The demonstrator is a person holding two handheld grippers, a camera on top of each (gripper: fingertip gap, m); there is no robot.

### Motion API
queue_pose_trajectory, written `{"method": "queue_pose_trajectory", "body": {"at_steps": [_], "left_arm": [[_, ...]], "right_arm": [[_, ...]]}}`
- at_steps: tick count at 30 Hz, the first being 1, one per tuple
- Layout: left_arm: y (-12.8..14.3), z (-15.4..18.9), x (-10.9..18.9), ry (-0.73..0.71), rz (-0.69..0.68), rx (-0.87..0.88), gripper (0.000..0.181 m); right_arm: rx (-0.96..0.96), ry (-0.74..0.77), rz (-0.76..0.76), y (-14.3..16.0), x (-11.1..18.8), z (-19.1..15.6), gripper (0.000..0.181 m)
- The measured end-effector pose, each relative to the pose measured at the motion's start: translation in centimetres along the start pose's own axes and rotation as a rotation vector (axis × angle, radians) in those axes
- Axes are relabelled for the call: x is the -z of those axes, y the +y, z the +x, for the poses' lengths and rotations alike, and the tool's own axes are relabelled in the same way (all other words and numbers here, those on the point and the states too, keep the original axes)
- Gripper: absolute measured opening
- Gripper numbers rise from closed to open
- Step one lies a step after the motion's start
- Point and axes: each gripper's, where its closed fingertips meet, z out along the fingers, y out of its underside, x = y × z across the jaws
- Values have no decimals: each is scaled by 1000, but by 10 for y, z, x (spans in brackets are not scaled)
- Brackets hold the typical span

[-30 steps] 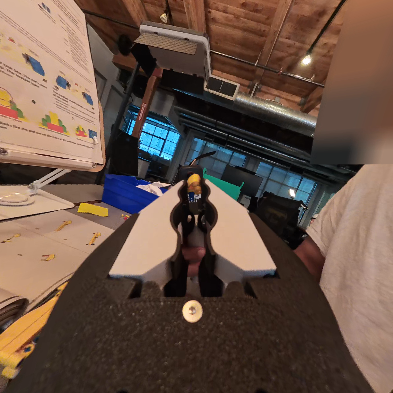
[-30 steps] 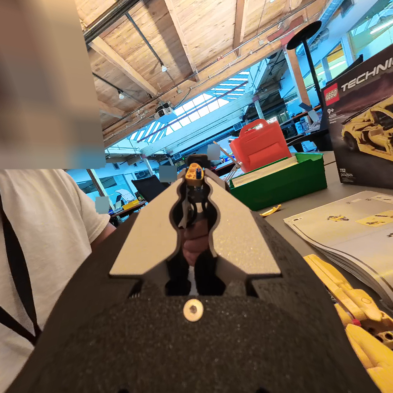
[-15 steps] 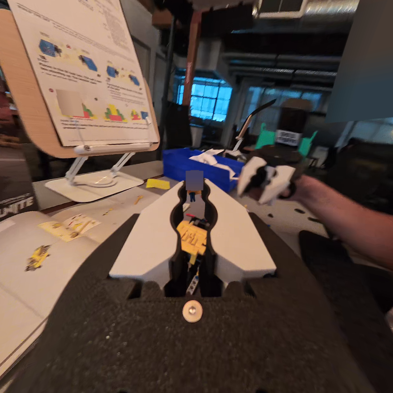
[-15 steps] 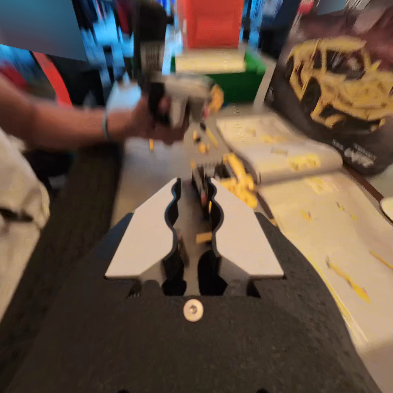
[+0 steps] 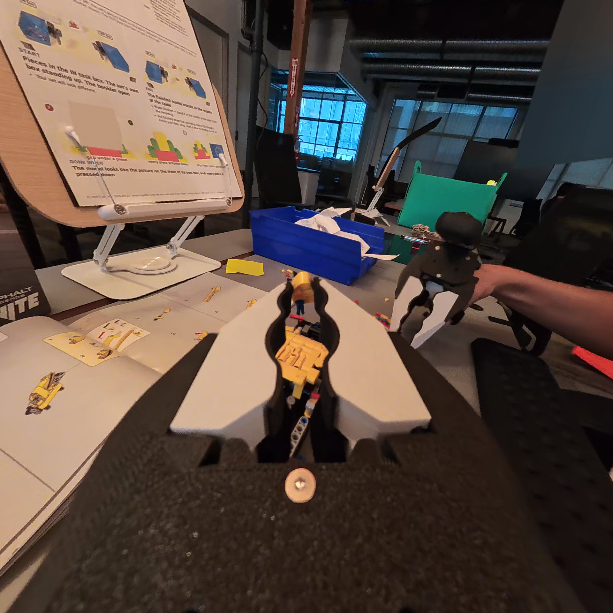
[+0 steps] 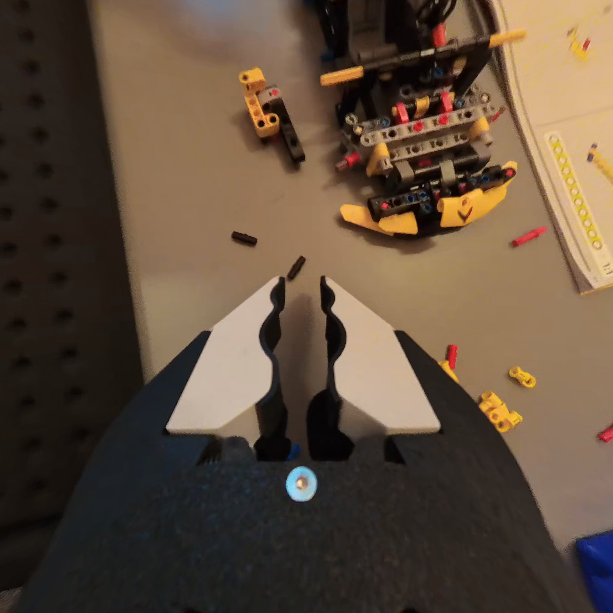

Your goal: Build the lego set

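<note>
My left gripper [image 5: 302,287] is shut on a small yellow connector with a blue pin [image 5: 301,292] and holds it above the table. Below it, through the gap between the fingers, lies the yellow and black partial car model [image 5: 298,358]. My right gripper [image 6: 302,282] is open and empty, pointing down at the grey table. A black pin [image 6: 296,267] lies just ahead of its fingertips, and a second black pin [image 6: 243,238] lies to the left. The model [image 6: 428,159] is ahead on the right, with a small yellow and black sub-assembly [image 6: 268,112] to its left. The right gripper also shows in the left wrist view [image 5: 428,311].
An open instruction booklet [image 5: 83,365] lies on the left, and it also shows in the right wrist view [image 6: 564,132]. A sheet on a stand [image 5: 116,99] and a blue bin [image 5: 315,245] are at the back. Loose yellow connectors [image 6: 497,411] and a red pin [image 6: 529,237] lie around. A black perforated mat [image 6: 49,232] borders the table. My hands' fingertips stand some 25 cm from each other.
Both grippers swung down from pointing up at the ceiling to the table. The right gripper let go of the yellow piece and opened; the left still holds it.
</note>
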Motion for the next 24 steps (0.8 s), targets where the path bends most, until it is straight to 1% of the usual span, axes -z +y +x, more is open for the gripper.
{"method": "queue_pose_trajectory", "body": {"at_steps": [3, 6, 7, 10, 12, 14, 15, 16, 18, 20, 21, 23, 24], "left_arm": [[2, -2, 0, -10, -6, -8, 12], [2, -2, 0, -12, -7, -6, 12], [1, -2, 0, -9, -6, -6, 12], [0, 2, -2, 5, 0, 2, 12], [0, 5, -3, 16, 2, 5, 12], [1, 8, -4, 23, -1, 4, 13], [1, 8, -4, 24, -2, 3, 13], [1, 9, -4, 24, 0, 1, 13], [0, 10, -4, 24, 3, -3, 13], [-1, 9, -3, 21, 6, -6, 13], [-1, 9, -3, 18, 4, -8, 13], [-1, 9, -3, 13, 6, -15, 12], [-3, 9, -3, 15, 10, -14, 12]], "right_arm": [[-28, 35, -25, 3, -6, -3, 20], [-160, 82, 46, -1, -5, -4, 20], [-191, 115, 45, 3, -5, -2, 19], [-214, 206, 71, 8, -7, 0, 18], [-229, 213, 112, 2, -10, -3, 18], [-228, 226, 90, 3, -15, -4, 17], [-221, 237, 92, 1, -16, -5, 14], [-212, 264, 85, 1, -17, -3, 6], [-177, 311, 56, 3, -15, 0, 4], [-158, 346, 16, 5, -3, 5, 4], [-156, 348, -21, 10, 9, 9, 4], [-193, 340, -168, 29, 49, 22, 3], [-250, 290, -263, 44, 71, 24, 4]]}}
